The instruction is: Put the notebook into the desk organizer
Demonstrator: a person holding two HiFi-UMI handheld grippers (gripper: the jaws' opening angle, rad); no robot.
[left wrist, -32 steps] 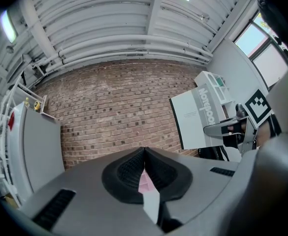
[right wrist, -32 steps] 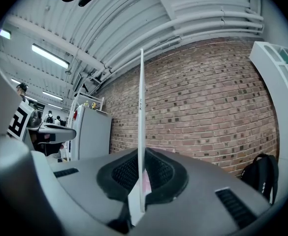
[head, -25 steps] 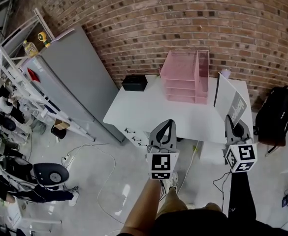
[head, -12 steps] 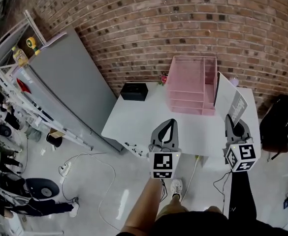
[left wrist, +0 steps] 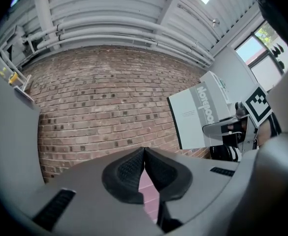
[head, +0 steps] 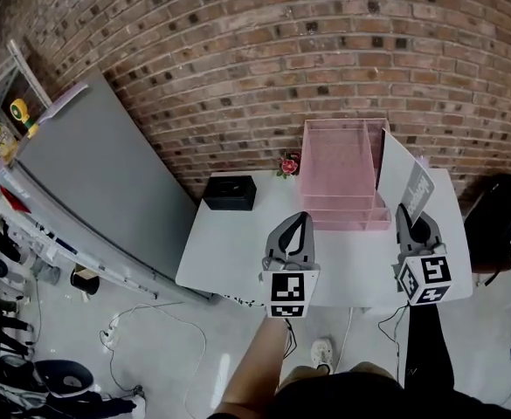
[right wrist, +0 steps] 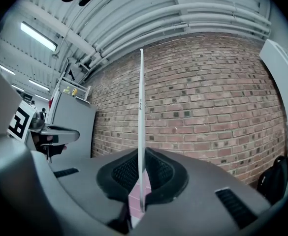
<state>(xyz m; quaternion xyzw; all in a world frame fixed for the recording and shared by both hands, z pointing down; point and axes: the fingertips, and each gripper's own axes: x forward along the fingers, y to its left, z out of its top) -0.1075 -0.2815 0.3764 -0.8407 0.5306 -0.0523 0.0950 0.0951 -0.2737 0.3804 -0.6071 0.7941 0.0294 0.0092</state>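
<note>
Upright notebook (head: pixel 402 182) beside pink desk organizer (head: pixel 338 160)

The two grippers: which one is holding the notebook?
The right gripper: shut on the upright notebook; the left gripper is shut on nothing.

Red brick wall (head: pixel 264 51) behind white bench (head: pixel 229 251), grey cabinet (head: pixel 98 182) at left, pale glossy floor (head: pixel 168 365), strip lights (right wrist: pixel 38 37) overhead.

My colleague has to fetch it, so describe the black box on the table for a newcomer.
Start at the white table against the brick wall. At its back left corner, left of the pink desk organizer, sits the black box. It is the only low, dark thing on the tabletop.
</note>
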